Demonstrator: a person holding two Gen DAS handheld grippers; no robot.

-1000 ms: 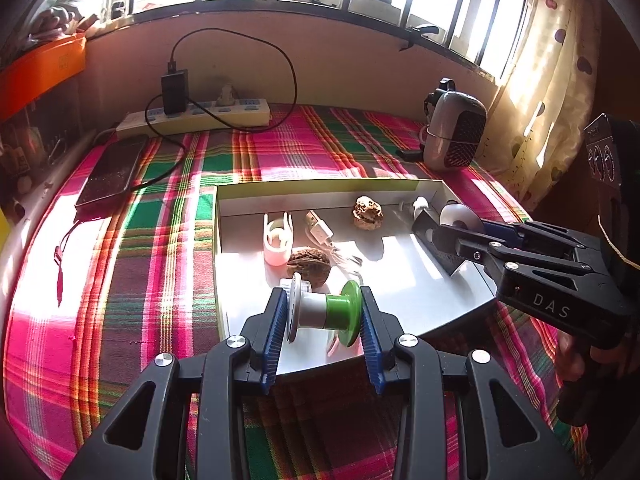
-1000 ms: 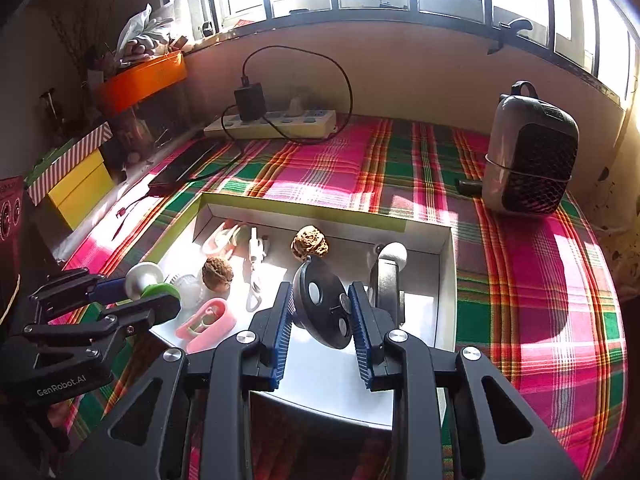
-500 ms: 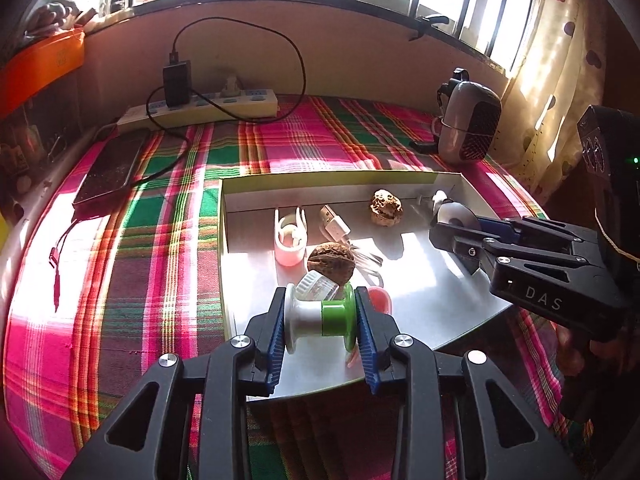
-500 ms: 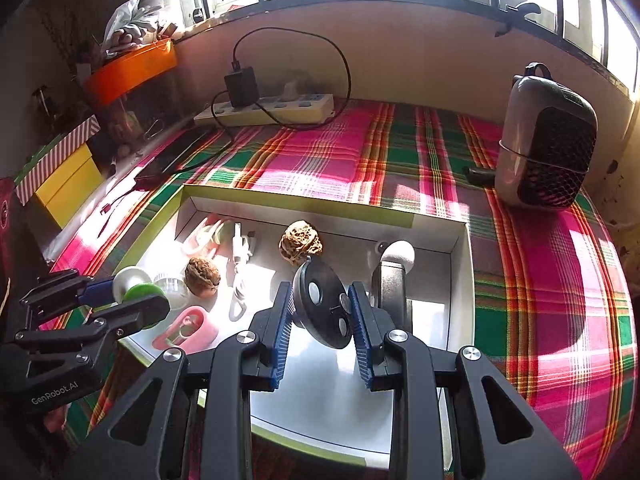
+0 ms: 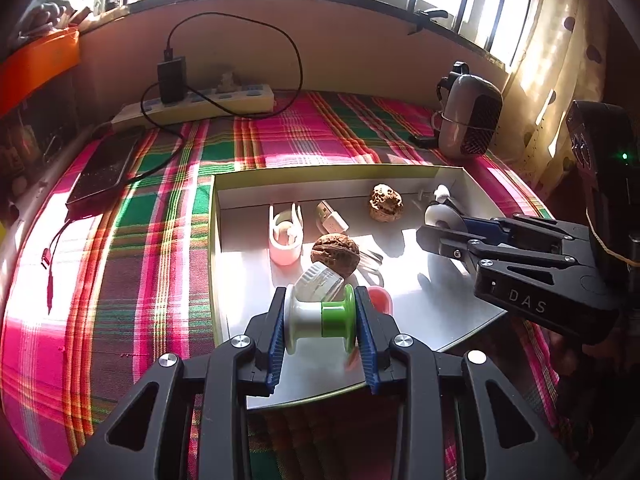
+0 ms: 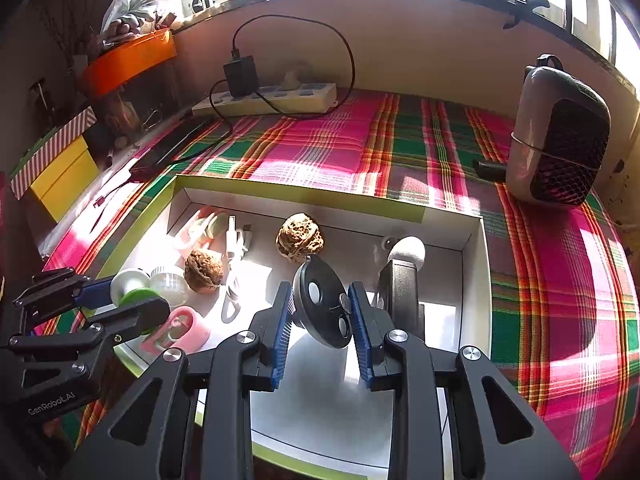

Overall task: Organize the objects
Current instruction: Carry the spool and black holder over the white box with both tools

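Placement step: your left gripper (image 5: 320, 320) jaws clamp the green-white spool (image 5: 319, 317); right gripper (image 6: 320, 324) jaws clamp the black disc (image 6: 323, 309). Next: set each down inside the tray (image 6: 474, 264).

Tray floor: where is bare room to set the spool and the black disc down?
The tray is barest at its near right, below the black handle and beside the right wall. Crowded: the left half, with walnut, small jar, pink holder and cable.
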